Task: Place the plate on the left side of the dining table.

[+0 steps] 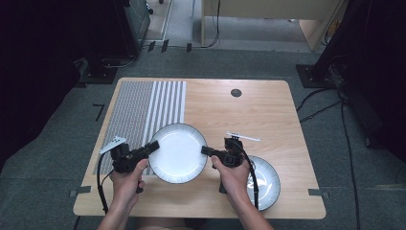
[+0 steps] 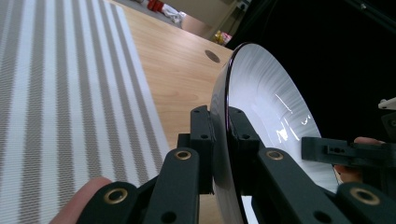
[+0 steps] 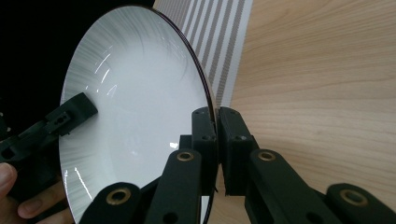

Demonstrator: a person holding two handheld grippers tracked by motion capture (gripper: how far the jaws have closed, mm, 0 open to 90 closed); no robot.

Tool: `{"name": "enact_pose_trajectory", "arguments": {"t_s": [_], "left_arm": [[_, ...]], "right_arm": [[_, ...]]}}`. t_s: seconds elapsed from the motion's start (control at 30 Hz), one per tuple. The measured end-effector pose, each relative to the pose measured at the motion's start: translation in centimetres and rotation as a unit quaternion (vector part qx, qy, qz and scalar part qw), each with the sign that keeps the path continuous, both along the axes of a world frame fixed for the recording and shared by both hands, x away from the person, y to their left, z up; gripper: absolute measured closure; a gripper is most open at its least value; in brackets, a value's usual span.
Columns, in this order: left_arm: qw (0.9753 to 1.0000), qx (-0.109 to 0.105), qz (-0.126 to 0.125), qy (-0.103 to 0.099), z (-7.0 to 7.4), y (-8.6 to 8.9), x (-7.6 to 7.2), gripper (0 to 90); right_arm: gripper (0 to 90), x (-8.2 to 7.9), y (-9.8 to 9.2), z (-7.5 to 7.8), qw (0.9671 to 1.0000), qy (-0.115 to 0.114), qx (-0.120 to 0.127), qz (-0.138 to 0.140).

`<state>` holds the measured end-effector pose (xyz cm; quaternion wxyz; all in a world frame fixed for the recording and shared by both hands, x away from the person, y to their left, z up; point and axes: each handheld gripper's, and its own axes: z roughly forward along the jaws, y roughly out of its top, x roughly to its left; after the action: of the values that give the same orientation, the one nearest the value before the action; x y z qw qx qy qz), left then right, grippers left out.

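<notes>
A: Two plates on this counter (image 1: 268,103), and nearest the person is the second plate (image 1: 268,184), lying flat at the near right edge, partly under the right forearm and the cable.

B: And the one being held?

A: The held plate (image 1: 178,152) is white with a thin dark rim and fine grey lines raying inward from the edge. It sits between the two hands, over the near middle of the counter.

B: How is it gripped?

A: The left gripper (image 1: 152,146) has its fingers (image 2: 203,140) clamped on the plate's left rim, one on each face. The right gripper (image 1: 207,151) does the same on the opposite rim, its fingers (image 3: 233,140) closed on the edge.

B: Flat or tilted?

A: From above it looks roughly level; I cannot tell whether it touches the wood. In the left gripper view the glossy inner face catches streaks of light.

B: What lies beyond?

A: A striped placemat (image 1: 143,112), grey and white, runs along the left part of the counter, its near right corner under the held plate. Farther off, a small dark round cap (image 1: 236,93) is set into the wood near the far edge.
</notes>
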<state>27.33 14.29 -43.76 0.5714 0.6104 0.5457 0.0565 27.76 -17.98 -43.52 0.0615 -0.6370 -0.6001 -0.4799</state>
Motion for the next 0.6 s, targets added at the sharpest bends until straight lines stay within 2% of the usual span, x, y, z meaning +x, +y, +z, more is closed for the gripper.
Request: {"name": "enact_pose_trajectory", "arguments": {"t_s": [0.27, 0.6], "left_arm": [[0.9996, -0.008, 0.027, 0.002, -0.4, 2.8, 1.2, 84.1], [0.9983, -0.016, 0.052, 0.023, -1.9, 5.3, 3.2, 83.9]], "right_arm": [[86.6, 2.1, 3.1, -0.1, 0.9999, 0.003, -0.003, 0.011], [86.7, 5.0, 6.1, -1.0, 0.9995, 0.022, -0.014, 0.017]]}}
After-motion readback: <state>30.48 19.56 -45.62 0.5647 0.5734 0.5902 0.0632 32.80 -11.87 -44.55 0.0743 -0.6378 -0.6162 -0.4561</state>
